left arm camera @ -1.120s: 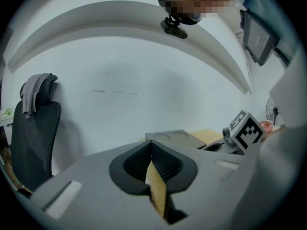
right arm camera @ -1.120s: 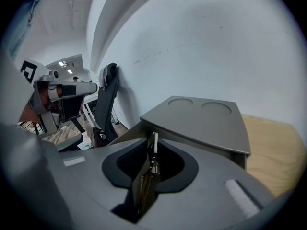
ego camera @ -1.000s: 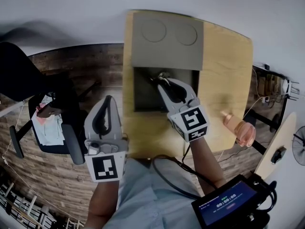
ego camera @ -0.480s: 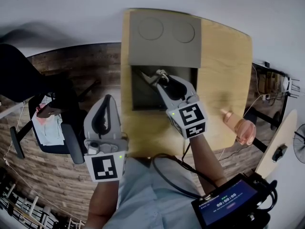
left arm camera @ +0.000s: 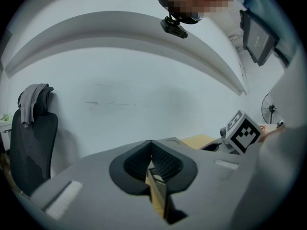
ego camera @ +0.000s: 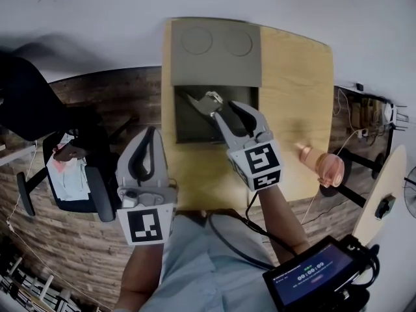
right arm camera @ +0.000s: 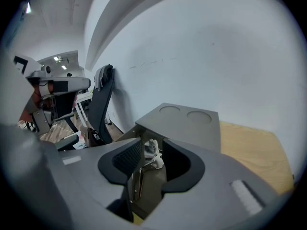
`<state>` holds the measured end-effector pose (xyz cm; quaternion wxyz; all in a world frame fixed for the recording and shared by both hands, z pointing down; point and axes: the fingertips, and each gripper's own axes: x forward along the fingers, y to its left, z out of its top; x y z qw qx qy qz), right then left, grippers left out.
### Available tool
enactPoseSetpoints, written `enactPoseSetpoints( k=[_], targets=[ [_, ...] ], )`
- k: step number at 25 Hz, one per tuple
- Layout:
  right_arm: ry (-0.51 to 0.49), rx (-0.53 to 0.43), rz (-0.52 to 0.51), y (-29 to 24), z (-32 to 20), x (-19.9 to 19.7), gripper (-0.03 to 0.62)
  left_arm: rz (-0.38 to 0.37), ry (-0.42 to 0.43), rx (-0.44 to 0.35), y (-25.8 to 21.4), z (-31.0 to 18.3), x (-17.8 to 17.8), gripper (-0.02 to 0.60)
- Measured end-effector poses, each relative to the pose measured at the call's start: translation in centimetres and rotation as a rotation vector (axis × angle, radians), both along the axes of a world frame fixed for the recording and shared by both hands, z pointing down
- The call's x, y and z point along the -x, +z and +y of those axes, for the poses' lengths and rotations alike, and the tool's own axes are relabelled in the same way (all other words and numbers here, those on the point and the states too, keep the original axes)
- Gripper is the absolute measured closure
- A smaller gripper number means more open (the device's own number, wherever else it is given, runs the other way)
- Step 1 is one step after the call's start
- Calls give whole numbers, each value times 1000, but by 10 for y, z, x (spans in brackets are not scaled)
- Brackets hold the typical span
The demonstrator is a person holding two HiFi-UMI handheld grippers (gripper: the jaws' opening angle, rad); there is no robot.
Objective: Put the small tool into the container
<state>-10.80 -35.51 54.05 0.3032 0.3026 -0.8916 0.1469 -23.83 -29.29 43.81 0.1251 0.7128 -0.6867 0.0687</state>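
Observation:
The small metal tool (ego camera: 204,101) lies inside the dark open compartment of the grey container (ego camera: 180,123) on the wooden table (ego camera: 296,103). My right gripper (ego camera: 229,110) hovers just at the tool's near right. Its jaws stand wide and are closing slightly, and the pads do not press on anything. In the right gripper view the tool (right arm camera: 151,153) shows in the gap of the right gripper (right arm camera: 150,147), down in the compartment. My left gripper (ego camera: 150,135) is held left of the table over the floor, shut and with nothing in it; the same gripper (left arm camera: 151,144) faces a white wall.
The container's flat lid (ego camera: 216,51) with two round recesses covers its far half. A pink object (ego camera: 322,165) lies at the table's right edge. A black office chair (ego camera: 78,174) stands on the left, a screen (ego camera: 311,275) hangs at the lower right.
My right gripper's jaws have opened and let go of the tool, which now lies in the compartment. The gripper has drawn back a little. The left gripper has stayed put.

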Motion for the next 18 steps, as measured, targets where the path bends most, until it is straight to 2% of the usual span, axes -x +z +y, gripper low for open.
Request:
enactPoseSetpoints(
  k=[4, 9, 16, 18],
  targets=[
    [21, -92, -75, -44, 7, -6, 461, -33, 16, -74, -30, 6, -14, 572],
    [37, -209, -187, -120, 41, -25, 484, -70, 38, -179, -82, 29, -47, 572],
    [101, -419, -300, -219, 80, -62, 582, -104, 70, -315, -157, 56, -96, 572],
    [109, -474, -324, -241, 91, -74, 592, -116, 70, -347, -174, 65, -108, 572]
  ],
)
